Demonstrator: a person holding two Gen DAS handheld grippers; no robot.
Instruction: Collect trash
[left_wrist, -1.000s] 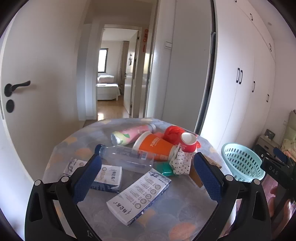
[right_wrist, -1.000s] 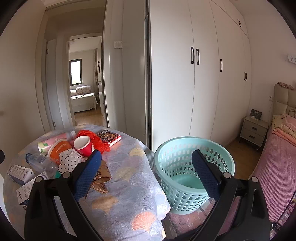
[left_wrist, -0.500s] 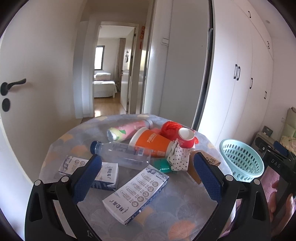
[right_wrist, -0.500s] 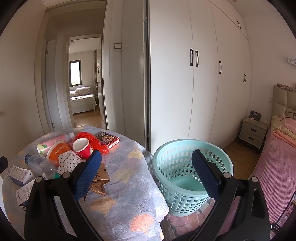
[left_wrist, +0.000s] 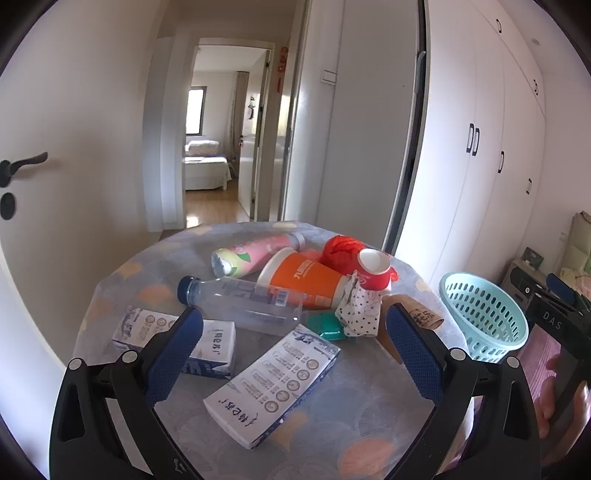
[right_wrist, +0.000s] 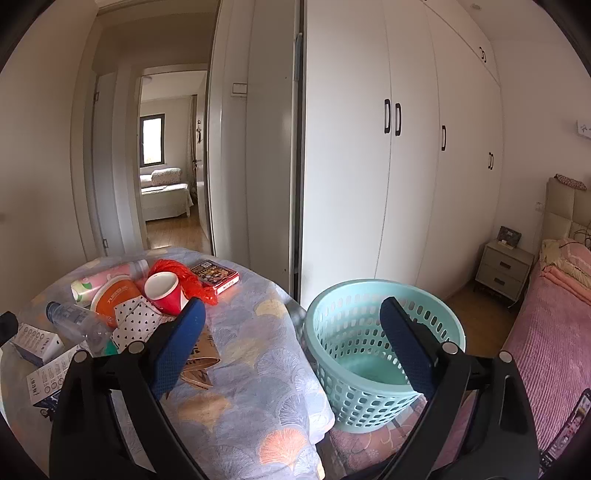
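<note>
Trash lies on a round table (left_wrist: 354, 417) with a patterned cloth: a clear plastic bottle (left_wrist: 243, 301), an orange paper cup (left_wrist: 306, 277), a red cup (left_wrist: 373, 267), a pink bottle (left_wrist: 255, 253), a red bag (left_wrist: 338, 251), a dotted wrapper (left_wrist: 360, 314) and two white cartons (left_wrist: 273, 384). My left gripper (left_wrist: 293, 360) hovers open above the near carton, holding nothing. My right gripper (right_wrist: 291, 345) is open and empty between the table edge and a mint plastic basket (right_wrist: 384, 350), which looks empty.
A brown paper bag (right_wrist: 201, 360) and a red card box (right_wrist: 216, 275) also lie on the table. White wardrobes line the right wall, a bed (right_wrist: 546, 332) with a pink cover and a nightstand (right_wrist: 504, 269) stand at right. An open doorway is behind the table.
Both views have drifted slightly back and up, so the table items sit a little lower and farther. Nothing was grasped or moved.
</note>
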